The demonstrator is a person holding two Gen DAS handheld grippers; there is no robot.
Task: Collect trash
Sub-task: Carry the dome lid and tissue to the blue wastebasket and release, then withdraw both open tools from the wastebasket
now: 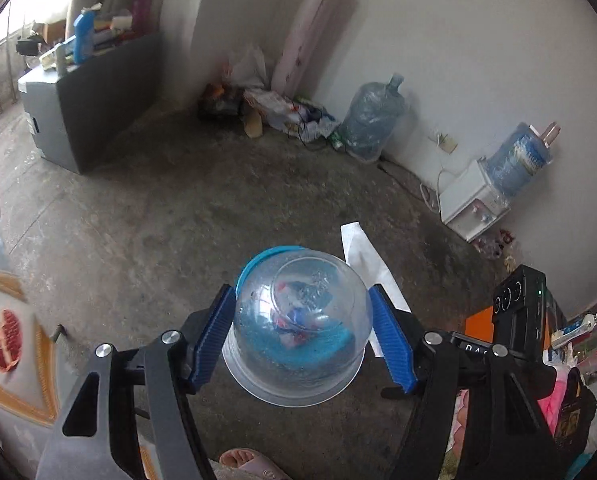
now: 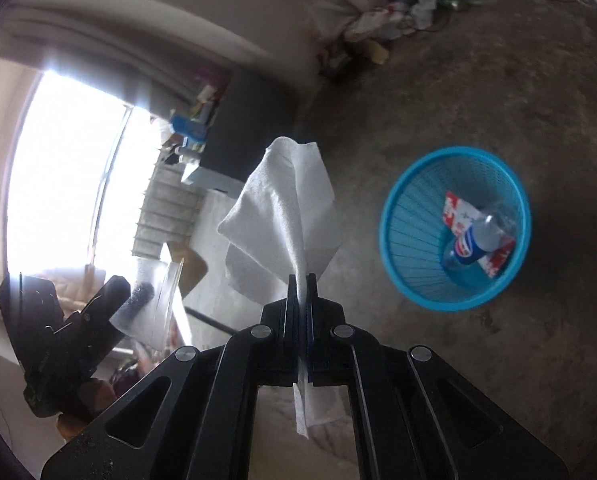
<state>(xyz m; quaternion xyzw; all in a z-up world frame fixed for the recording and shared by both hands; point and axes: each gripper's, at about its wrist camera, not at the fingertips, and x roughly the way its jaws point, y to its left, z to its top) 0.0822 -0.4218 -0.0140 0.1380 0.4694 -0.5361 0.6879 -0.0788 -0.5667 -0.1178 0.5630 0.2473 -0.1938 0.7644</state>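
Observation:
My left gripper [image 1: 302, 294] is shut on a clear plastic cup [image 1: 298, 344], its blue pads pressing on both sides. The cup hangs over a blue mesh basket [image 1: 258, 258], which shows through the cup's bottom. My right gripper [image 2: 300, 280] is shut on a white paper tissue [image 2: 282, 216] that fans out above the fingertips. In the right wrist view the basket [image 2: 402, 240] stands on the floor to the right, holding a plastic bottle [image 2: 478, 240] and a red-and-white wrapper [image 2: 458, 210]. The tissue [image 1: 362, 256] also shows just behind the cup. The cup [image 2: 158, 296] appears at lower left.
A grey cabinet [image 1: 82, 108] loaded with clutter stands by the window. Bags and trash [image 1: 266, 100] are piled at the far wall beside a big water jug [image 1: 372, 120]. A water dispenser [image 1: 474, 204] sits on the right. A foot in a pink slipper [image 1: 246, 462] is just below the gripper.

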